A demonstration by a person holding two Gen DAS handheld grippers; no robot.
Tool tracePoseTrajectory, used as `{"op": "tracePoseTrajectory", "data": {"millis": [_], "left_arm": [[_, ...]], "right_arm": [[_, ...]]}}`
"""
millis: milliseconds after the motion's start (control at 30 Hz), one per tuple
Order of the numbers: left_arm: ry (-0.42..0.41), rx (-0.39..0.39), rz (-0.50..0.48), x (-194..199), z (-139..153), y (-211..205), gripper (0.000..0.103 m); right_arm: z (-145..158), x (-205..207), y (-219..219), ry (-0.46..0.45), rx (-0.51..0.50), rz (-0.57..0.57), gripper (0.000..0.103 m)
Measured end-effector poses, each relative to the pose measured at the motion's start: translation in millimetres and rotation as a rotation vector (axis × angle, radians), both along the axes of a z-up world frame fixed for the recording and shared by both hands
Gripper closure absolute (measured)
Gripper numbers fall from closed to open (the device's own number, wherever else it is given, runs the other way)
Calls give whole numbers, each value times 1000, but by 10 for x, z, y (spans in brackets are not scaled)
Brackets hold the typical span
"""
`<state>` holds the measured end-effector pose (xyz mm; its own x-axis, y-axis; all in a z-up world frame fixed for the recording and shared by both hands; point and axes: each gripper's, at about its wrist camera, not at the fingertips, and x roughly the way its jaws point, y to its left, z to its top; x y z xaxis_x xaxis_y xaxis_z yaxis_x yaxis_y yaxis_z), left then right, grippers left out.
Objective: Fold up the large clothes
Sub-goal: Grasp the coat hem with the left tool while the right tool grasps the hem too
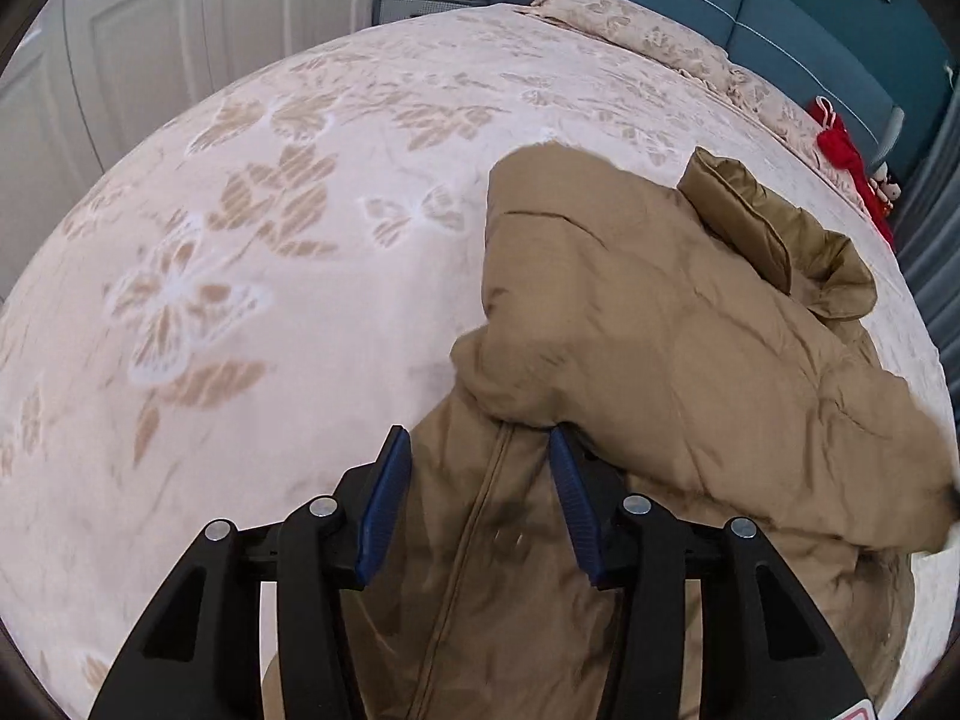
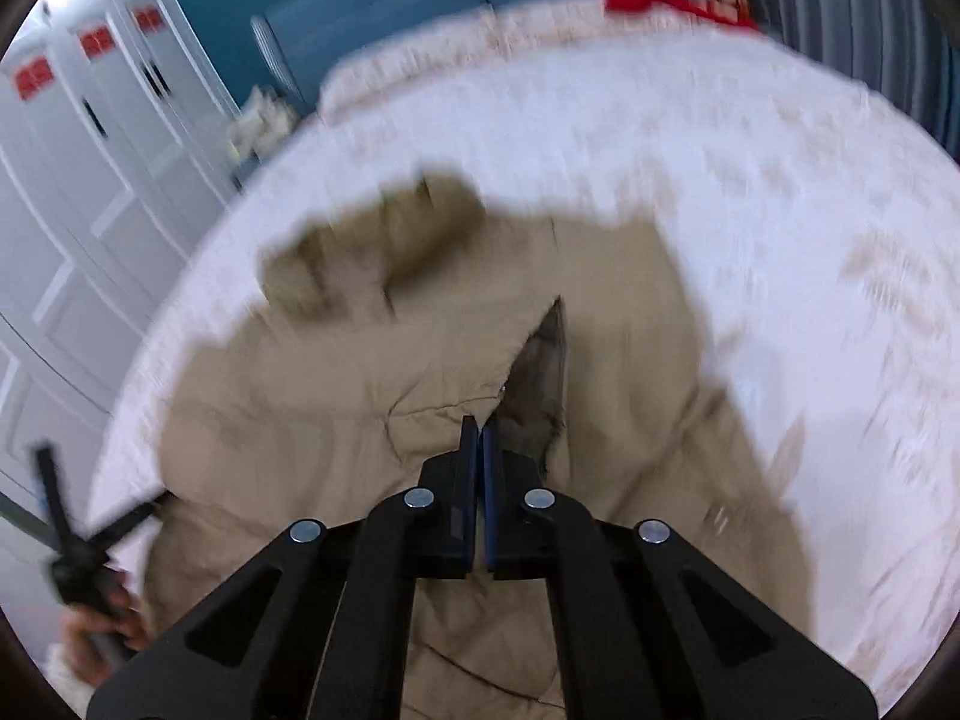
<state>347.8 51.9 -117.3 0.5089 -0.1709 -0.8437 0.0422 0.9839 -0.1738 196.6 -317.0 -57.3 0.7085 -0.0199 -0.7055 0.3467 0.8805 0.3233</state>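
My left hand-held gripper [image 1: 480, 441] has its jaws spread, and a strip of the tan padded jacket [image 1: 660, 324] with a seam runs between its blue pads [image 1: 384, 498]. The pads do not press on the cloth; there is a gap on each side. The jacket lies on the bed [image 1: 270, 240], in the lower right part of the left wrist view. One fold of it lies over the tips of the pads. Its collar [image 1: 774, 222] is at the upper right of the frame, standing a little up from the bed cover. The cover is pale pink with a beige pattern of butterflies and leaves.

In the right wrist view my right hand-held gripper [image 2: 482, 426] has its jaws pressed together. I cannot tell if a thin edge of cloth is caught between them, because this picture is blurred. Just beyond its tips, the jacket [image 2: 336, 372] opens and shows a dark grey lining [image 2: 543, 378]. The jacket fills the centre and the bottom of this frame.

At the lower left of this frame I see my hand [image 2: 102, 618] around a black handle. Behind the bed there is a blue headboard [image 1: 780, 12], a white wardrobe [image 1: 150, 30] at the upper left, and something red [image 1: 840, 144] at the far right edge of the bed.
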Motion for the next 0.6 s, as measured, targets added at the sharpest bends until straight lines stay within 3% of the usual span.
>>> {"op": "tracePoseTrajectory", "data": {"millis": [100, 167, 233, 333, 500, 600], "left_arm": [[-8, 40, 24, 117, -35, -48, 64], [3, 51, 48, 174, -94, -45, 65], [19, 45, 73, 199, -158, -22, 66], [14, 59, 87, 183, -214, -26, 66], [3, 101, 90, 162, -240, -63, 64], [5, 104, 92, 98, -170, -24, 61]], "right_arm": [[209, -96, -44, -38, -81, -13, 103], [-24, -48, -50, 50, -137, -8, 103], [-443, -1, -90, 156, -107, 0, 103], [-790, -34, -104, 204, -94, -12, 103], [-924, -16, -99, 215, -91, -10, 102], [-848, -41, -108, 221, -80, -7, 101]]}}
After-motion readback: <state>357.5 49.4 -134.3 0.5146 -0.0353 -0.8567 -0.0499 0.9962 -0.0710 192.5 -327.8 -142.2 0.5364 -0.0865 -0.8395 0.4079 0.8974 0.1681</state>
